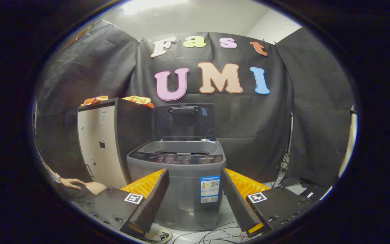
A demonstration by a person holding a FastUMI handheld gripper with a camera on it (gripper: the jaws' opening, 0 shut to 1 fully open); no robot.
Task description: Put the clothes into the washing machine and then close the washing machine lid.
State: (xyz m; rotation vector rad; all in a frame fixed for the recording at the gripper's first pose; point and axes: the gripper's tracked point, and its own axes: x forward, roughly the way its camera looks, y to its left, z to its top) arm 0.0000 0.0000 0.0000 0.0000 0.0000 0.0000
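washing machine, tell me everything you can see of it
The washing machine is a grey top-loader that looks plastic, standing upright on the pale floor just beyond the open gripper, framed between its fingers. Its dark lid, with a handle near the top edge, is raised upright at the back, leaving the tub opening uncovered. A dark control panel runs across the front rim, and a sticker label sits on the front wall. A tall cabinet stands close beside it; whether they touch is unclear.

Hanging across the back: wrinkled black cloth wall (pixel 249 128). Standing at left of centre: tall beige-fronted cabinet with dark sides (pixel 102 145). Glowing at top: pale ceiling light (pixel 154 5). Trailing over the light floor (pixel 229 213) at bottom: thin dark cables (pixel 215 235).
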